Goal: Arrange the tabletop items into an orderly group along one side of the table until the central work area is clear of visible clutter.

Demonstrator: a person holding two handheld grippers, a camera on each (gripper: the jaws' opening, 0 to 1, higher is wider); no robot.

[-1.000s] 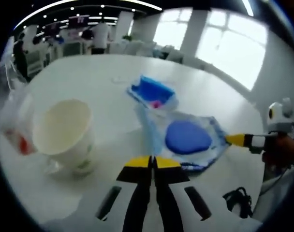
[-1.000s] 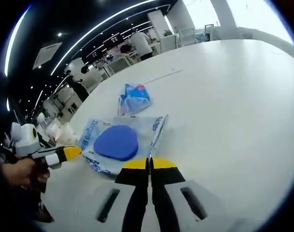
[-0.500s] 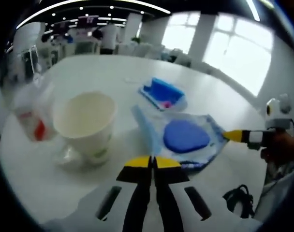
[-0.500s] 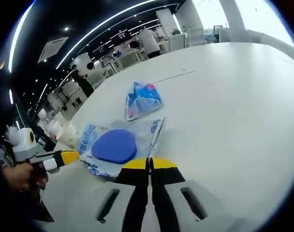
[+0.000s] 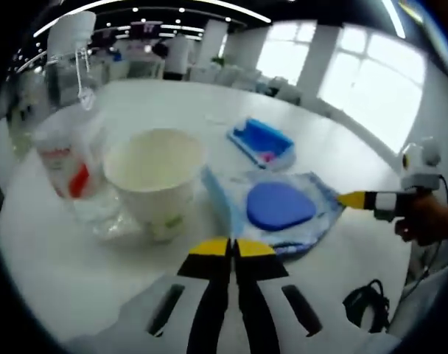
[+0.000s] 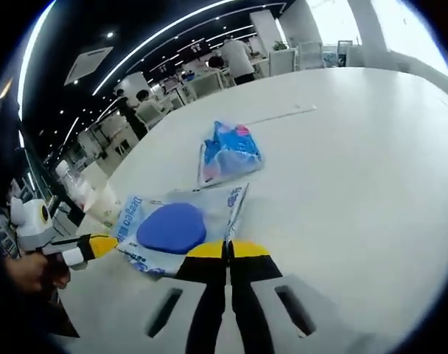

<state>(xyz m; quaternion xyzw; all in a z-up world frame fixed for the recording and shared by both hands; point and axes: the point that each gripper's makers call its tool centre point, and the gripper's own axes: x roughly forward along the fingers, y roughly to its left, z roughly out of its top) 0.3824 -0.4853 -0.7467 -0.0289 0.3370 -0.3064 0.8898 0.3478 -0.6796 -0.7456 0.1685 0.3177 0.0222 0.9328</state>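
Observation:
A clear printed bag with a round blue pad (image 5: 279, 206) (image 6: 172, 227) lies flat on the white table (image 6: 342, 162). My left gripper (image 5: 228, 247) is shut on one edge of the bag. My right gripper (image 6: 228, 249) is shut on the opposite edge. Each gripper shows in the other's view at a corner of the bag: the right gripper (image 5: 354, 198) in a hand, the left gripper (image 6: 99, 245) likewise. A white paper cup (image 5: 156, 177) stands just left of the bag, with a clear plastic bottle (image 5: 69, 147) beside it. A small blue packet (image 5: 261, 141) (image 6: 228, 155) lies beyond the bag.
The table's near edge runs below my left gripper, and a black cable (image 5: 368, 302) hangs past it at the right. A thin line (image 6: 283, 116) lies on the far table. Desks and people stand in the background.
Both grippers, still shut, have carried the bag across the table toward the cup and bottle, which now stand closer to it and larger in the left gripper view.

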